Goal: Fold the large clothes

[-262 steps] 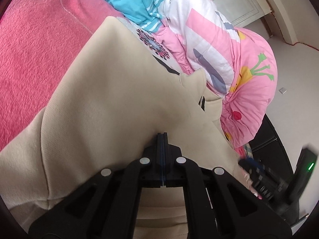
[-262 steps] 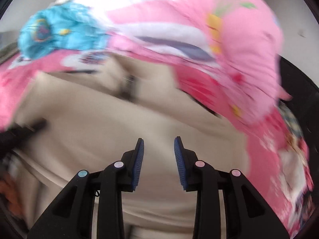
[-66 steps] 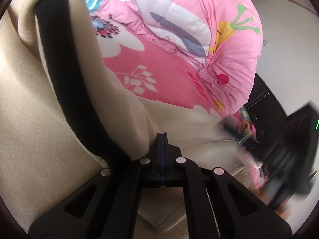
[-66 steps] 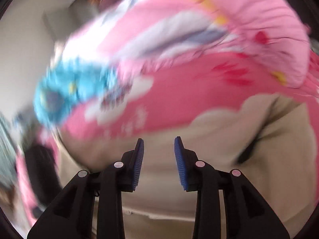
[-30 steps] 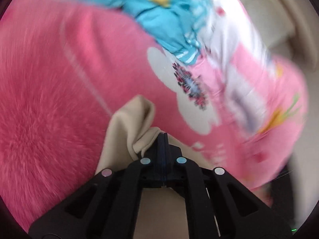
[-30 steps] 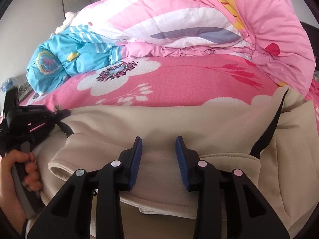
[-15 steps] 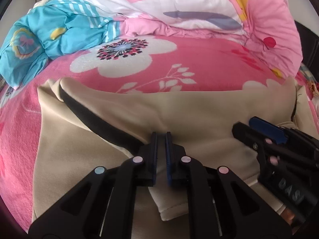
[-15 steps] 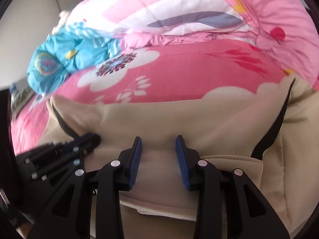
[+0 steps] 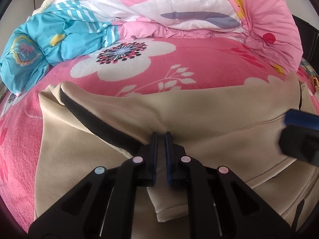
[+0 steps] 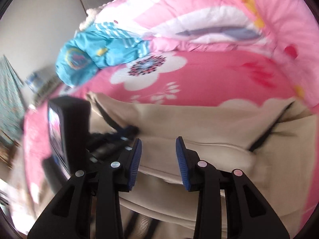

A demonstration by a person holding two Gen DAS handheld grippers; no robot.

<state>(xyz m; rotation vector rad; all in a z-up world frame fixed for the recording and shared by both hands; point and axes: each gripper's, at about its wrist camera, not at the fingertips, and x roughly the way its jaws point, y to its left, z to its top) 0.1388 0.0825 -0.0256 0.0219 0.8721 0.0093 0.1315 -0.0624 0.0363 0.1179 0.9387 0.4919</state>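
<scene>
**Beige top half-folded on bed, both tools clear of cloth**

Far left: blue bedding bundle (image 9: 49, 35) heaped on the pink flowered blanket (image 9: 123, 59), well apart from the work. No obstacle.

Left-centre: the beige garment (image 9: 199, 115) lies spread across the near part of the blanket. Its left side is turned inward, so the black stripe (image 9: 95, 123) runs diagonally down toward the middle. Judged: a sleeve or side panel laid over the body as a first fold.

Centre: left gripper (image 9: 161, 134) sits at the end of that stripe. Its jaws have just eased apart to a narrow slit; fabric shows below the gap, but none looks pinched. Reads as let go, placing the fold. A cuff (image 9: 171, 207) lies under the tool.

Right of centre: right gripper (image 10: 158, 139) hangs above the hem seam, jaws apart, nothing between them. Probably positioned to take the other side.

Far right: puffy pink duvet (image 9: 199, 10) crowds the garment's right corner. This limits room to flatten there.
</scene>
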